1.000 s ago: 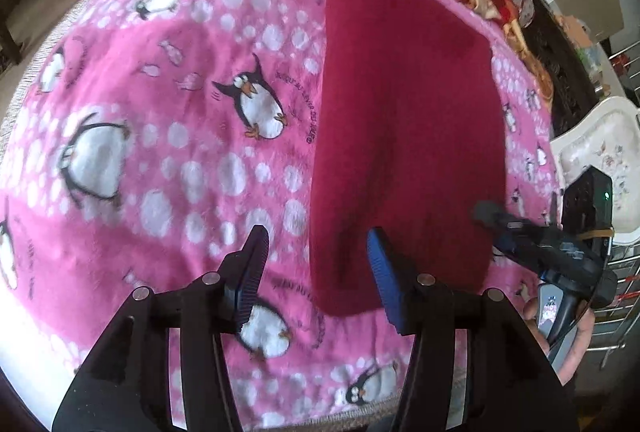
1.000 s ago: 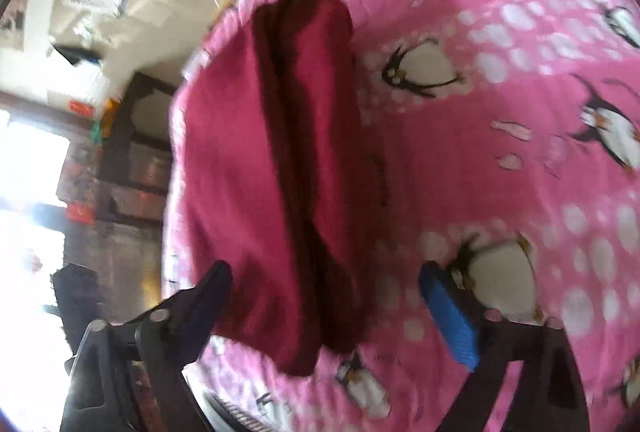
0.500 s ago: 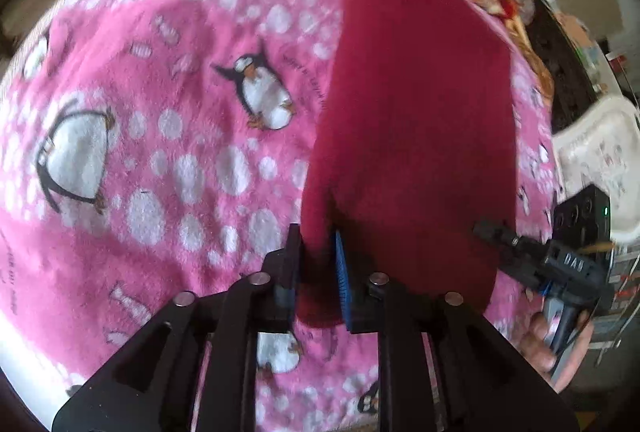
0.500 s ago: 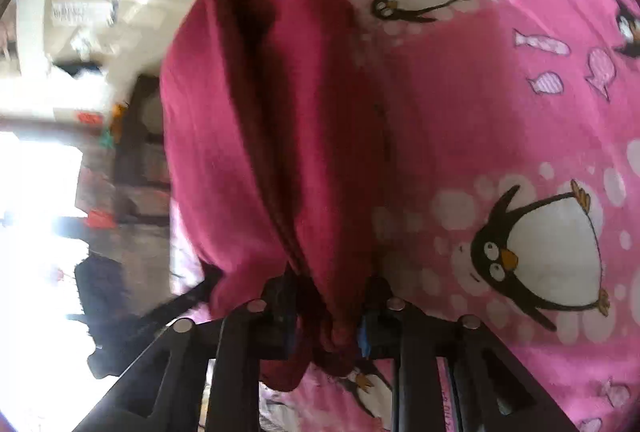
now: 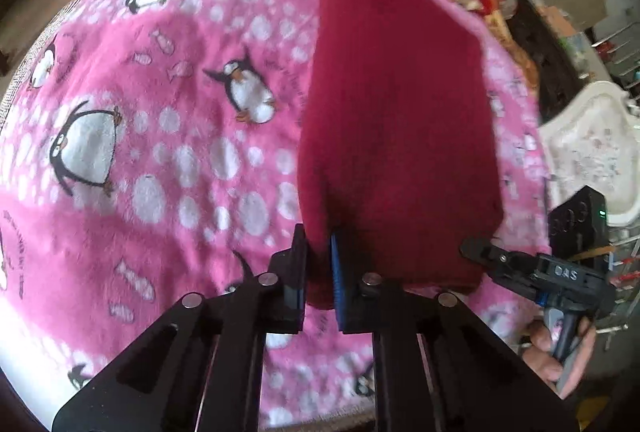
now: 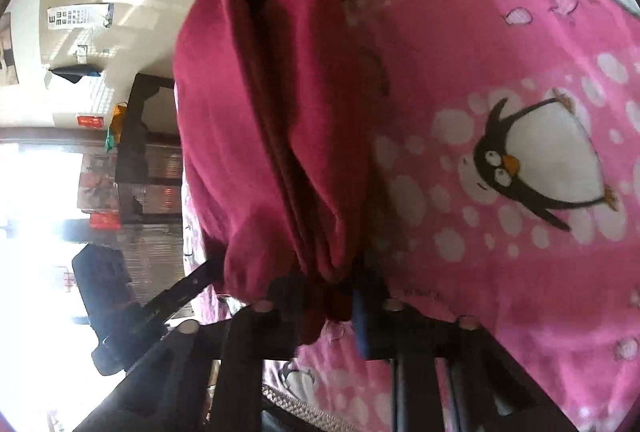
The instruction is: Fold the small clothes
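Left wrist view shows my left gripper [image 5: 319, 272] pinching the near left corner of the dark red fleece garment [image 5: 396, 120], which lies lengthwise on the pink penguin-print blanket [image 5: 160, 136]. My right gripper [image 6: 338, 306] clamps the near right corner, the cloth bunched in folds above it. I judge the near edge is to be carried to the far edge. I want both corners raised level, kept taut between the grippers, then laid squarely so the edges match and the bunching at the right smooths out.
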### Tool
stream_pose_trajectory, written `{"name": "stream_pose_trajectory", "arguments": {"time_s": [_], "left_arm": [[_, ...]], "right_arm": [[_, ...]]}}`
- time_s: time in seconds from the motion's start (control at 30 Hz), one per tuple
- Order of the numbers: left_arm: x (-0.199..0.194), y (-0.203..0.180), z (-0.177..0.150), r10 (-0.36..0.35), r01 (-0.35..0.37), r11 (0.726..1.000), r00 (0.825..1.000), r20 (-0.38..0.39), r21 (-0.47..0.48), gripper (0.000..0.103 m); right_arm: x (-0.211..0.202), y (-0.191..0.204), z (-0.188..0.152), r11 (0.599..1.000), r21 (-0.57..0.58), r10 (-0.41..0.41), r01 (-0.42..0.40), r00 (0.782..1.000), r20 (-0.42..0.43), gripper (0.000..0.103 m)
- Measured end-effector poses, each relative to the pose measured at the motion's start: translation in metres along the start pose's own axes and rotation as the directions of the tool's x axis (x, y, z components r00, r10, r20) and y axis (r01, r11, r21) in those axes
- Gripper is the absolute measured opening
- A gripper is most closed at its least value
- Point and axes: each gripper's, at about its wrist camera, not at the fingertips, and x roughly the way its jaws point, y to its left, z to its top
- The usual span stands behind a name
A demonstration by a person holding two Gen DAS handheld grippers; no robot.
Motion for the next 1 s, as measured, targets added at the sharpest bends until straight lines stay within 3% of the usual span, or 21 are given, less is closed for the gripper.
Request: {"name": "stream_pose_trajectory", "arguments": {"time_s": [0.07,0.2,0.27,0.33,0.37,0.4,0.43,0.47,0.53,0.77,0.87,0.93,1.0], "left_arm": [[-0.002,0.001,-0.001,-0.016,0.016,1.000,1.000,0.000,0.001,0.009],[0.021,0.009,-0.006,0.048,-0.048,0.999,0.998,-0.031,0.005,0.010],[0.008,0.005,-0.007,0.044,-0.044,0.999,0.999,-0.014,0.021,0.011],[-0.009,0.002,-0.006,0.039,-0.039,0.999,0.999,0.010,0.030,0.011],[-0.018,-0.001,-0.003,0.037,-0.039,0.998,0.999,0.034,0.042,0.014],[-0.026,-0.003,0.002,0.043,-0.046,0.997,0.997,0.060,0.061,0.018],[-0.034,-0.005,0.010,0.052,-0.058,0.995,0.995,0.083,0.077,0.035],[-0.036,-0.006,0.016,0.059,-0.067,0.995,0.994,0.095,0.079,0.059],[-0.037,-0.007,0.040,0.068,-0.077,0.995,0.990,0.125,0.067,0.070],[0.010,0.002,0.135,0.013,-0.014,1.000,0.998,0.063,0.010,0.070],[0.020,0.007,0.164,-0.014,0.015,1.000,0.998,0.065,-0.024,0.070],[0.035,0.016,0.182,-0.053,0.055,0.996,0.998,0.025,-0.073,0.070],[0.049,0.028,0.192,-0.120,0.119,0.984,0.993,-0.003,-0.135,0.070]], "right_arm": [[-0.011,0.007,-0.002,1.000,-0.008,0.002,-0.002,1.000,0.016,0.014],[0.000,0.003,-0.001,0.998,-0.018,-0.056,0.056,0.998,-0.006,0.014],[0.015,-0.001,0.002,0.998,-0.007,-0.056,0.056,0.998,-0.030,0.016],[0.004,0.011,-0.001,0.997,-0.051,-0.056,0.055,0.998,-0.017,0.019],[-0.005,0.017,-0.003,0.996,-0.075,-0.056,0.056,0.998,-0.006,0.029],[-0.016,0.023,-0.005,0.993,-0.107,-0.055,0.056,0.998,0.009,0.050],[-0.024,0.029,-0.005,0.990,-0.134,-0.047,0.051,0.998,0.028,0.064],[-0.037,0.036,-0.002,0.984,-0.170,-0.039,0.050,0.997,0.068,0.083],[-0.050,0.044,0.011,0.980,-0.195,-0.022,0.042,0.994,0.104,0.085],[-0.029,0.063,0.099,0.984,-0.171,-0.039,0.056,0.994,0.101,0.085],[-0.015,0.078,0.135,0.978,-0.180,-0.087,0.109,0.988,0.127,0.085],[-0.007,0.083,0.156,0.967,-0.180,-0.155,0.181,0.976,0.151,0.085],[0.009,0.072,0.178,0.987,-0.136,-0.075,0.086,0.994,0.082,0.085]]}}
